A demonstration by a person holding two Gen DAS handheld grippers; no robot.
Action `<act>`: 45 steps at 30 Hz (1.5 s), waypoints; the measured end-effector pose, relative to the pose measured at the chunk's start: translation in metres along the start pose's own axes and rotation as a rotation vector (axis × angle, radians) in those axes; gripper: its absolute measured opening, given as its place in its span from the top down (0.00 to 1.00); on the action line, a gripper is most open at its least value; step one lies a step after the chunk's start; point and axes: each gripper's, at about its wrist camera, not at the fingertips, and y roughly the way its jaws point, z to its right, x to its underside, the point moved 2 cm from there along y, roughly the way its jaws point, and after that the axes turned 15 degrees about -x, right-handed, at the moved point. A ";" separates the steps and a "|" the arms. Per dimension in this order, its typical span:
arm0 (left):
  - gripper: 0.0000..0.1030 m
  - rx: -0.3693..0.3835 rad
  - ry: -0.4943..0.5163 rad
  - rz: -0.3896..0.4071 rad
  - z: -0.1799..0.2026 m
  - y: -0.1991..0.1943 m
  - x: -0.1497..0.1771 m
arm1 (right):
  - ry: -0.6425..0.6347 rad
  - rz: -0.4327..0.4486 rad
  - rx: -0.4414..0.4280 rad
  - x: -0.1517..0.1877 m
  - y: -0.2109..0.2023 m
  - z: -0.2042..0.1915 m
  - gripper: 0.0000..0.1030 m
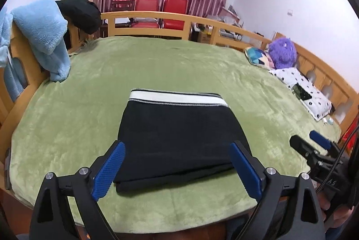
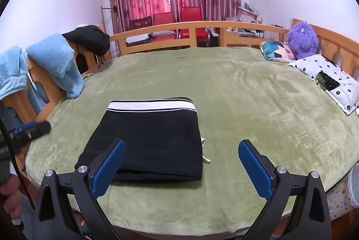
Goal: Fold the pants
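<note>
Lying folded into a compact dark rectangle, the pants (image 1: 179,136) sat low in the middle of the left wrist frame on the green blanket (image 1: 157,64), their white waistband (image 1: 177,97) turned toward the far side of the bed. The left gripper (image 1: 177,169) hung at the bottom of that frame with its blue pads (image 1: 110,169) spread wide apart, framing the near edge of the pants without pressing on them. In the right wrist view the pants (image 2: 152,139) lay left of centre, and the right gripper (image 2: 181,169) also stood with its fingers far apart, nothing clamped between them; its left pad overlapped the near corner of the cloth in the picture, though contact could not be told. A white drawstring end (image 2: 206,159) poked out at the right edge of the fold. A light blue fleece (image 1: 42,35) draped over the wooden bed rail (image 1: 157,15) at upper left, and a purple plush toy (image 2: 303,40) rested by pillows at upper right.
</note>
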 end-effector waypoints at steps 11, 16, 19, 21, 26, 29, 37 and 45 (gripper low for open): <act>0.08 0.007 -0.027 -0.008 -0.010 -0.003 0.006 | -0.008 -0.022 -0.006 0.002 0.003 -0.006 0.03; 0.08 -0.001 -0.027 -0.014 -0.013 -0.002 0.009 | -0.011 -0.025 0.000 0.004 0.005 -0.005 0.03; 0.08 -0.004 -0.027 -0.015 -0.012 -0.001 0.009 | -0.007 -0.031 -0.002 0.005 0.007 -0.002 0.03; 0.08 -0.007 -0.025 -0.016 -0.011 -0.001 0.009 | -0.009 -0.032 0.003 0.005 0.008 -0.002 0.03; 0.08 -0.004 -0.022 -0.017 -0.012 0.001 0.009 | 0.000 -0.031 0.002 0.005 0.008 0.001 0.03; 0.08 -0.002 -0.017 -0.023 -0.013 0.005 0.010 | 0.003 -0.033 0.004 0.006 0.009 0.003 0.03; 0.08 0.000 -0.016 -0.024 -0.014 0.006 0.010 | 0.008 -0.034 0.008 0.006 0.012 0.005 0.03; 0.08 -0.001 -0.022 -0.024 -0.020 0.011 0.011 | 0.011 -0.036 0.010 0.006 0.013 0.005 0.03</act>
